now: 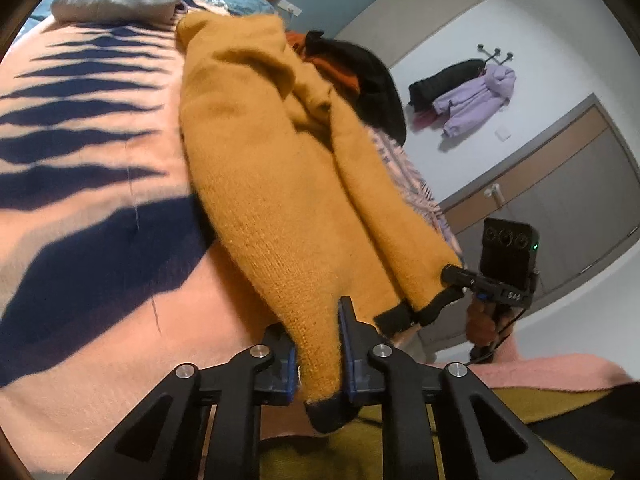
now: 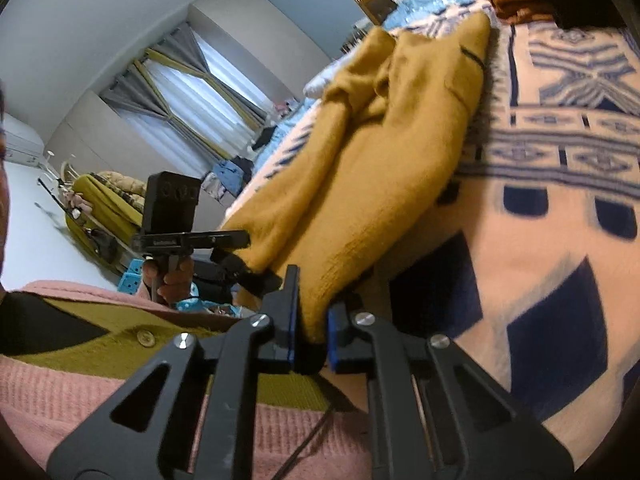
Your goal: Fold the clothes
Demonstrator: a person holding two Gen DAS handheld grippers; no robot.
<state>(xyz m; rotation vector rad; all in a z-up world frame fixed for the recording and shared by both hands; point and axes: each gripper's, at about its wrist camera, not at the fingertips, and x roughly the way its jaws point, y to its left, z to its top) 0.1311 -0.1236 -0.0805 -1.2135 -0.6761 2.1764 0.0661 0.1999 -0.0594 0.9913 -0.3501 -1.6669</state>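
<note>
A mustard-yellow knitted sweater [image 1: 264,168] with black trim lies stretched along the bed, its far end on the blanket and its near end lifted. My left gripper [image 1: 320,364] is shut on the sweater's near hem corner. My right gripper [image 2: 310,332] is shut on the other near corner of the sweater [image 2: 384,160]. The right gripper also shows in the left wrist view [image 1: 436,304], clamped on the black-edged hem. The left gripper shows in the right wrist view [image 2: 248,264], likewise on the hem.
The bed has a pink and navy patterned blanket [image 1: 80,200]. A folded grey garment [image 1: 116,2] lies near the pillows. A black and orange clothes pile [image 1: 360,76] sits at the bed's far side. Coats [image 1: 472,96] hang on the wall. My pink cardigan [image 2: 80,400] is close below.
</note>
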